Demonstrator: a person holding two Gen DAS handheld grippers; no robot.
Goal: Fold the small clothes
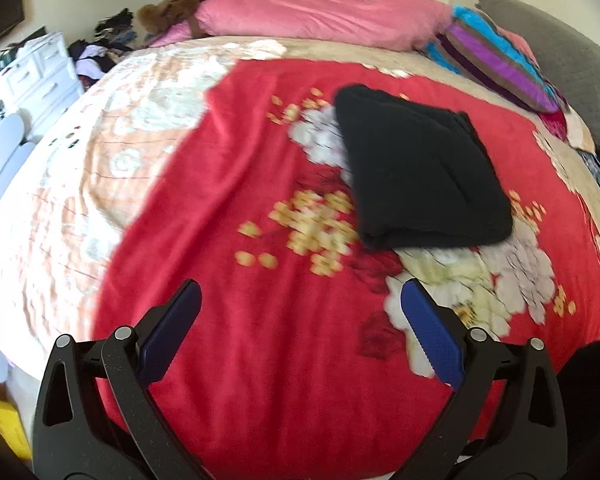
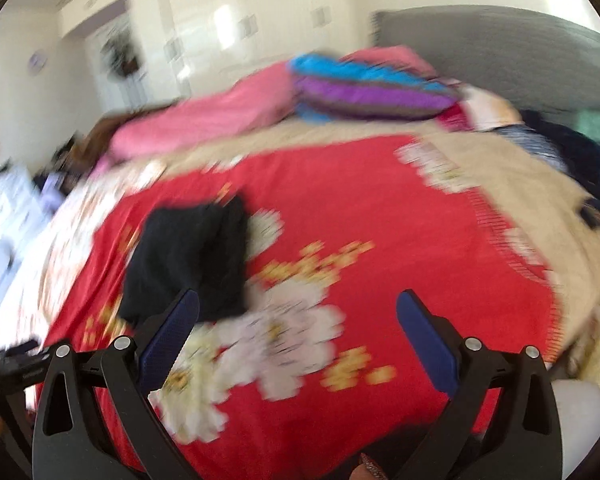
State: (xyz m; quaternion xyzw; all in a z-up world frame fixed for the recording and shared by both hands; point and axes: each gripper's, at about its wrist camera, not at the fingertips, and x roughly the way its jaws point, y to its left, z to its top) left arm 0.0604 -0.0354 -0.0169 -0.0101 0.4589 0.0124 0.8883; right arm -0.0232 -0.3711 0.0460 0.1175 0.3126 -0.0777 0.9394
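Observation:
A black garment [image 1: 416,168] lies folded into a compact rectangle on the red flowered blanket [image 1: 260,200] on the bed. My left gripper [image 1: 300,300] is open and empty, held above the blanket, nearer than the garment and to its left. In the blurred right wrist view the black garment [image 2: 192,256] lies ahead and left. My right gripper [image 2: 298,312] is open and empty above the blanket, with its left finger [image 2: 168,336] overlapping the garment's near edge in the image.
A pink duvet [image 1: 320,16] and a striped pillow [image 1: 496,60] lie at the far side of the bed, with a grey headboard [image 1: 560,48] at right. A white dresser [image 1: 40,72] and a clothes pile [image 1: 104,48] stand at left. Dark clothes [image 2: 580,156] lie at the right edge.

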